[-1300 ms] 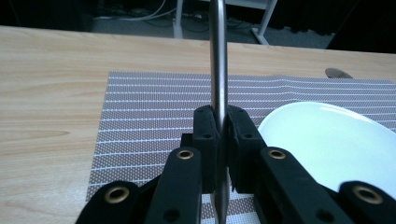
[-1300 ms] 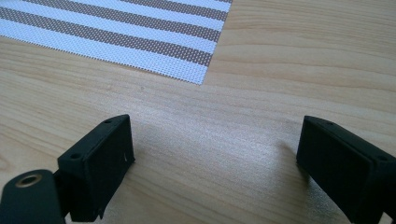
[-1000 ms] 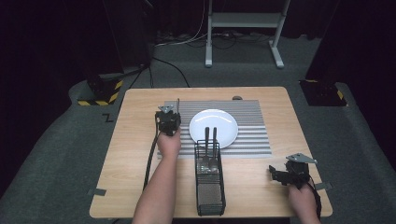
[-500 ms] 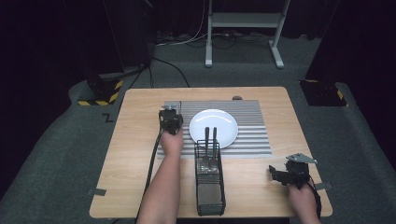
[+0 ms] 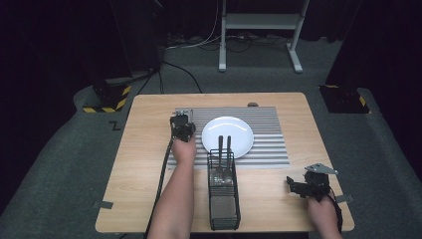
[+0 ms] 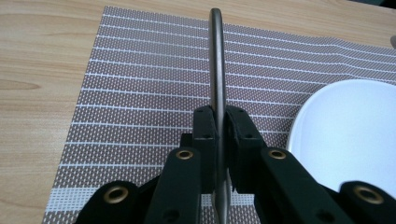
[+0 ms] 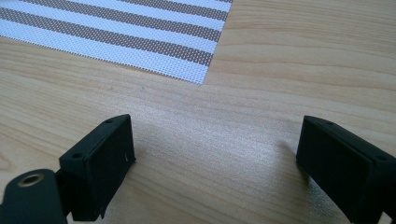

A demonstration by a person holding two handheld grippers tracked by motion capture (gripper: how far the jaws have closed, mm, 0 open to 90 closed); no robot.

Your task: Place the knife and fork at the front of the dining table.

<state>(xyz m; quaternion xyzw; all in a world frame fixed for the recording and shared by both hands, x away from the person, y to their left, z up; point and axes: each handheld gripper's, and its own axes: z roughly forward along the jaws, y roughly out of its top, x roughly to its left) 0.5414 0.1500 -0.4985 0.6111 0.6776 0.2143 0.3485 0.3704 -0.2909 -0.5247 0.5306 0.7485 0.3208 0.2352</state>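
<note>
Jaws on the left gripper (image 6: pixel 219 135) are clamped tight on a thin metal utensil handle (image 6: pixel 216 60), which is pinched edge-on between the two black pads and runs straight up the middle of the left gripper view. What kind of utensil it is can't really be told from the slim grey strip that is seen. It is held over the striped placemat (image 6: pixel 140 93), with the rim of the white plate (image 6: pixel 345 126) seen just off to the side. From the high view, that left gripper (image 5: pixel 182 123) is found at the mat's left edge, just beside the plate (image 5: pixel 228 135), and its black cable is trailed back along the forearm toward the near edge of the table (image 5: pixel 144 149).

Over on the other side, the right gripper (image 7: pixel 215 163) is kept wide open, with nothing between the pads, just bare wood grain and a corner of the placemat further off. In the high view the right gripper (image 5: pixel 309 184) is parked low near the table's front right corner, well apart from everything else.

A black wire caddy (image 5: pixel 224 199) is stood on the table in front of the plate, between the two arms, and two dark utensil handles (image 5: pixel 225 147) are seen poking up out of its far end.
</note>
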